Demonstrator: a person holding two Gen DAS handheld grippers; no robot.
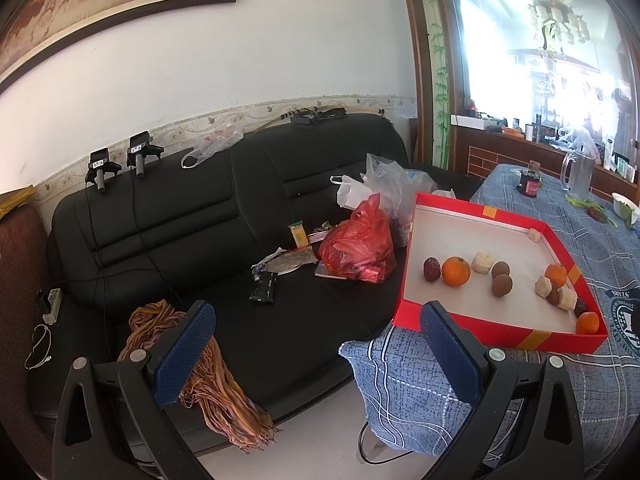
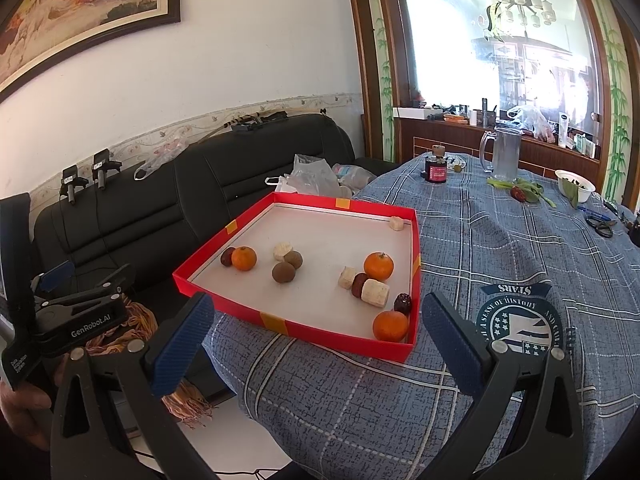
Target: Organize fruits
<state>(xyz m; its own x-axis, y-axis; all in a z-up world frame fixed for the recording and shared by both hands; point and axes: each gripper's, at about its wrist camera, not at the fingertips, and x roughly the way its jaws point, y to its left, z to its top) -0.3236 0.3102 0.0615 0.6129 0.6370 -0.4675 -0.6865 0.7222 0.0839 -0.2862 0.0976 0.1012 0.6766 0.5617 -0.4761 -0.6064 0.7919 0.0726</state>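
Fruits [image 2: 390, 325] sit scattered in red tray [image 2: 296, 326] just ahead of your right gripper [image 2: 316, 348], jaws apart & empty; left gripper [image 1: 316, 354], also apart, sits farther off.

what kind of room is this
Most likely a home living room: a black leather sofa under a framed painting, and a table with a blue plaid cloth holding a red tray of fruit.

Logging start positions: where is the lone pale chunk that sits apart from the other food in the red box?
In the right wrist view, the pale chunk lies alone in the far right corner of the red box, against its walls, well beyond the nearest orange.
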